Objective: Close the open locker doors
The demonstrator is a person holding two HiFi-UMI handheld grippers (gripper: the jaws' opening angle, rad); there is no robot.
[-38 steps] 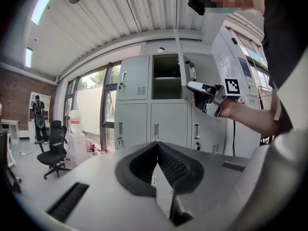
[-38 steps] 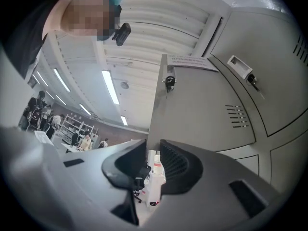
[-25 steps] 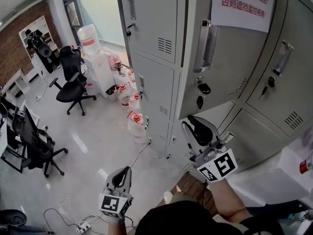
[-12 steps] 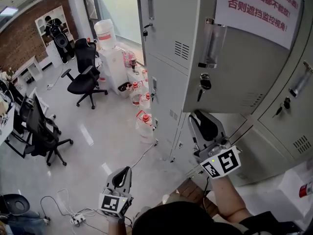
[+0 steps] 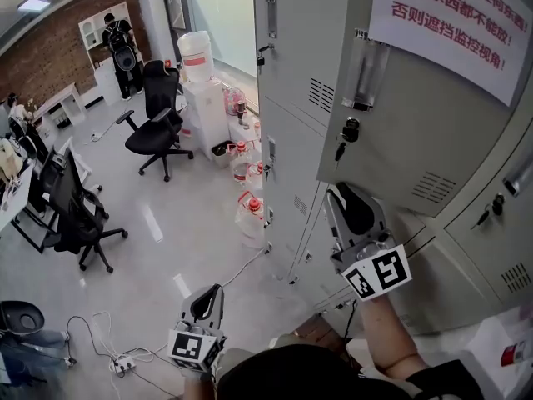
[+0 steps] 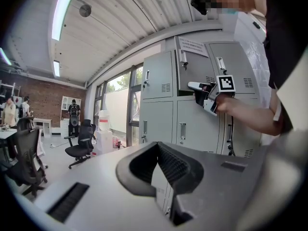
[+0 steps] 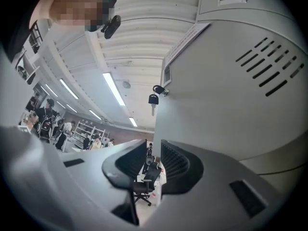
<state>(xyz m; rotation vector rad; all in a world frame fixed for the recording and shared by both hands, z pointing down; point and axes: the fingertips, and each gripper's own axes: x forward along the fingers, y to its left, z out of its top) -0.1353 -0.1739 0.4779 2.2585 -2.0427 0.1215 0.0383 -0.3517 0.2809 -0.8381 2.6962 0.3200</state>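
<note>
A grey locker door (image 5: 416, 132) stands open at the upper right, with a white notice (image 5: 454, 15) in red print, a handle and a key (image 5: 340, 150) hanging from its lock. My right gripper (image 5: 354, 209) is shut, its tips right at the door's lower edge; whether they touch is unclear. The right gripper view has the door face (image 7: 231, 90) filling the right side, the key (image 7: 153, 100) above my right gripper (image 7: 154, 165). My left gripper (image 5: 206, 302) hangs low and shut, away from the lockers. The left gripper view looks past my left gripper (image 6: 159, 170) at the locker bank (image 6: 192, 109).
More closed lockers (image 5: 291, 73) stand left of the open door. A water dispenser (image 5: 200, 82) and water bottles (image 5: 250, 211) sit beside the lockers. Black office chairs (image 5: 158, 123) (image 5: 71, 215) stand on the floor to the left. Cables (image 5: 108, 340) lie near my feet.
The view has drawn closer to the lockers and the open door looms larger. My right gripper has risen with the door's lower edge. The left gripper has barely moved.
</note>
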